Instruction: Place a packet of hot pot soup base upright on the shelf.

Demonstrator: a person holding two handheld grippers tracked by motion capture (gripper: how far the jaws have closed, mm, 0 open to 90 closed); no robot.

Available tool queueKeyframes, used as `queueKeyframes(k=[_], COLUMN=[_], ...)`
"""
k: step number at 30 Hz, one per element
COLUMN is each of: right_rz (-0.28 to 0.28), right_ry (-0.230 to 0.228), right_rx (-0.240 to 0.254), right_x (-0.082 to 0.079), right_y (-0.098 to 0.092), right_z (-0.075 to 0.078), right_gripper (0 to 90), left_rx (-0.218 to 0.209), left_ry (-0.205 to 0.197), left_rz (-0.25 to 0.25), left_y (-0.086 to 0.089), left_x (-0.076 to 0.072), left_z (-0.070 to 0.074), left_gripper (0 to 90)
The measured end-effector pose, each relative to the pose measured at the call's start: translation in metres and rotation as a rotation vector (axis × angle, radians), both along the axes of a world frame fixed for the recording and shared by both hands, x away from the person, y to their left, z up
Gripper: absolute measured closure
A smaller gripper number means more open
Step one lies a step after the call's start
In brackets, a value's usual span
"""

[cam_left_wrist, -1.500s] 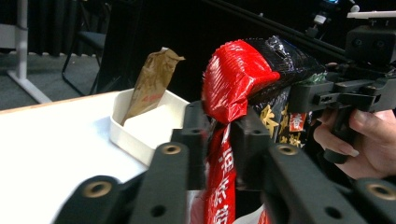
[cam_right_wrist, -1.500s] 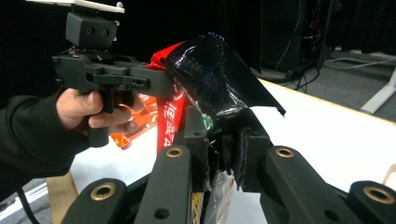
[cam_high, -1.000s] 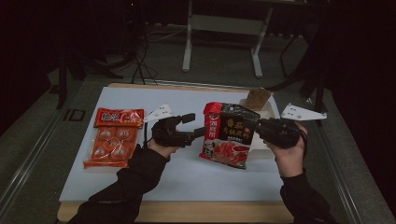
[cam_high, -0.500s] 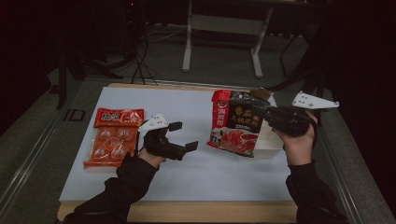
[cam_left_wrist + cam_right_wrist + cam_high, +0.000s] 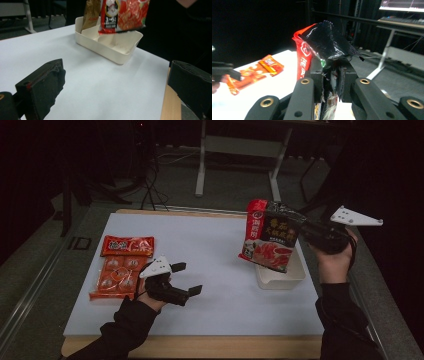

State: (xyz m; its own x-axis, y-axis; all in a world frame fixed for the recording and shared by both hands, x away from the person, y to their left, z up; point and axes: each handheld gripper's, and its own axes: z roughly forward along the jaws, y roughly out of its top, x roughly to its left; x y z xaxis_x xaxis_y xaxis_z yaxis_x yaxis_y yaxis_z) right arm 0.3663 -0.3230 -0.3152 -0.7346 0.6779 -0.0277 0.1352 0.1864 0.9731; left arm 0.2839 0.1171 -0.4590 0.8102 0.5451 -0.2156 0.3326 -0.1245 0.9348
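My right gripper [image 5: 306,231] is shut on the edge of a black and red food pouch [image 5: 270,240] and holds it upright in the air over a white tray [image 5: 280,281]. In the right gripper view the jaws [image 5: 331,72] pinch the pouch [image 5: 322,47] at its crinkled edge. My left gripper [image 5: 187,279] hovers low over the white table, near the front left. Its jaws have just been opening and stand wide, with nothing between them. The left gripper view [image 5: 117,87] looks across to the tray [image 5: 110,51] and the pouch [image 5: 123,15] hanging above it.
Two orange snack packs lie at the table's left, a small one [image 5: 127,246] and a larger one [image 5: 115,277]. A brown packet [image 5: 91,15] stands in the tray's far compartment. A wooden table edge [image 5: 200,345] runs along the front.
The right gripper has carried the pouch up and to the right, over the tray. The left gripper has left the pouch's side, opened, and sunk back left towards the table.
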Motion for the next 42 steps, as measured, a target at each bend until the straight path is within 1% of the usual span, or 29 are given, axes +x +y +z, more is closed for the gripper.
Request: queueKeyframes(k=[4, 7, 8, 9, 11, 13, 15, 17, 21, 22, 24, 25, 29, 31, 33, 34, 36, 41, 42], right_rz=[-0.028, -0.051, -0.06, -0.068, -0.078, -0.095, -0.107, -0.115, -0.144, -0.143, -0.128, -0.115, -0.105, -0.086, -0.07, -0.069, -0.069, -0.065, -0.065], right_ry=[-0.019, -0.021, -0.014, -0.01, -0.004, 0.003, 0.004, -0.001, -0.002, -0.007, -0.03, -0.036, -0.045, -0.034, -0.035, -0.025, -0.017, -0.014, -0.014], right_rx=[-0.022, -0.03, -0.027, -0.022, -0.018, -0.012, -0.013, -0.022, -0.035, -0.035, -0.045, -0.048, -0.056, -0.04, -0.035, -0.031, -0.039, -0.083, -0.083], right_x=[0.008, 0.016, 0.019, 0.022, 0.028, 0.034, 0.039, 0.044, 0.054, 0.057, 0.061, 0.064, 0.073, 0.078, 0.082, 0.084, 0.087, 0.092, 0.092], right_y=[-0.008, -0.014, -0.016, -0.018, -0.022, -0.026, -0.03, -0.034, -0.039, -0.041, -0.043, -0.044, -0.046, -0.048, -0.049, -0.05, -0.049, -0.044, -0.044], right_z=[0.0, -0.002, -0.004, -0.005, -0.009, -0.013, -0.016, -0.02, -0.026, -0.027, -0.031, -0.032, -0.038, -0.042, -0.046, -0.048, -0.051, -0.058, -0.058], right_gripper=[77.7, 77.7, 77.7, 77.7, 77.7, 77.7, 77.6, 77.6, 77.5, 77.5, 77.5, 77.5, 77.4, 77.3, 77.2, 77.3, 77.3, 77.2, 77.2], left_rx=[0.013, 0.002, -0.012, -0.016, -0.003, -0.013, -0.008, 0.002, -0.014, -0.022, -0.024, -0.029, -0.037, -0.041, -0.043, -0.043, -0.046, -0.044, -0.044], left_ry=[-0.007, 0.006, 0.013, 0.019, 0.021, 0.03, 0.031, 0.034, 0.047, 0.051, 0.051, 0.051, 0.053, 0.052, 0.051, 0.053, 0.054, 0.059, 0.059], left_rz=[0.01, 0.02, 0.021, 0.026, 0.037, 0.042, 0.046, 0.05, 0.053, 0.052, 0.057, 0.057, 0.056, 0.055, 0.056, 0.057, 0.056, 0.057, 0.057], left_y=[0.005, 0.01, 0.012, 0.014, 0.017, 0.021, 0.023, 0.025, 0.029, 0.029, 0.03, 0.03, 0.032, 0.032, 0.033, 0.033, 0.034, 0.034, 0.034], left_x=[-0.004, -0.006, -0.007, -0.008, -0.011, -0.014, -0.018, -0.022, -0.025, -0.025, -0.025, -0.026, -0.027, -0.027, -0.027, -0.027, -0.028, -0.028, -0.028], left_z=[-0.008, -0.014, -0.016, -0.018, -0.021, -0.024, -0.029, -0.033, -0.04, -0.041, -0.043, -0.043, -0.044, -0.044, -0.044, -0.044, -0.045, -0.046, -0.046], left_gripper=[1.5, 1.5, 1.5, 1.5, 1.5, 1.5, 1.5, 1.5, 1.5, 1.5, 1.5, 1.5, 1.5, 1.5, 1.5, 1.5, 1.5, 1.5, 1.5])
